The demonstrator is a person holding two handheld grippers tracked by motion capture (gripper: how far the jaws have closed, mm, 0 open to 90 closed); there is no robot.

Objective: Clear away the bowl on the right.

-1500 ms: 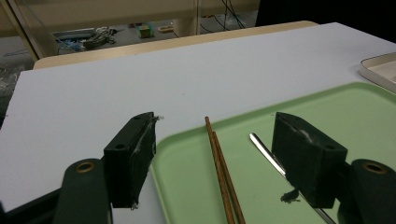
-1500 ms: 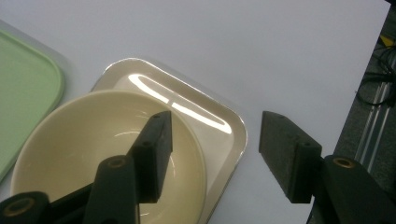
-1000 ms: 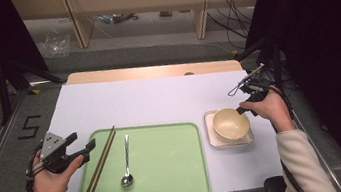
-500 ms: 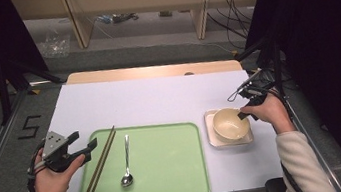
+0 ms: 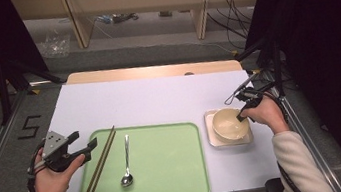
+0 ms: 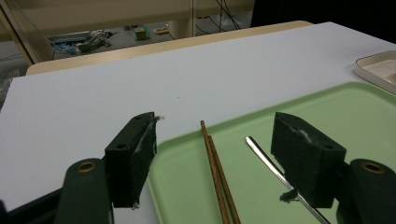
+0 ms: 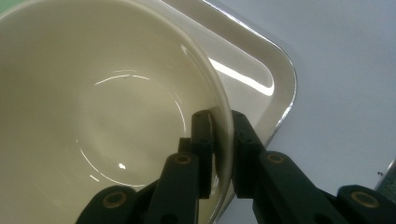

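At the lower left of the high view, the left hand (image 5: 51, 181) holds the left gripper (image 5: 80, 144), a black tool with a grey three-cornered plate on top, its jaws spread wide and gripping nothing, hanging just off the left edge of the tray (image 5: 170, 182). In the left gripper view the two blocky, matte black jaws stand well apart, one over the white surface (image 6: 93, 93) and one over the tray. The tray is a smooth, pale green rectangle with rounded corners and a low raised rim, lying on the flat white surface (image 5: 149, 101) at lower centre. Along its left side lie two thin brown wooden chopsticks (image 5: 100, 165), side by side and touching, their long axis slanting from the lower left toward the upper right of the frame. Just right of them lies a shiny metal spoon (image 5: 126, 163), its long axis nearly straight up the frame, with the rounded bowl end toward the bottom and the slim handle pointing up. To the right of the tray, a glossy, cream-coloured round bowl (image 5: 229, 124) sits upright on a small white square dish (image 5: 213, 138) with rounded corners. At the right, the right hand (image 5: 267, 115) holds the right gripper (image 5: 243, 115) at the bowl's right rim. In the right gripper view its jaws are clamped on the bowl (image 7: 93, 107), one inside the smooth wall and one outside, above the dish (image 7: 261, 74).
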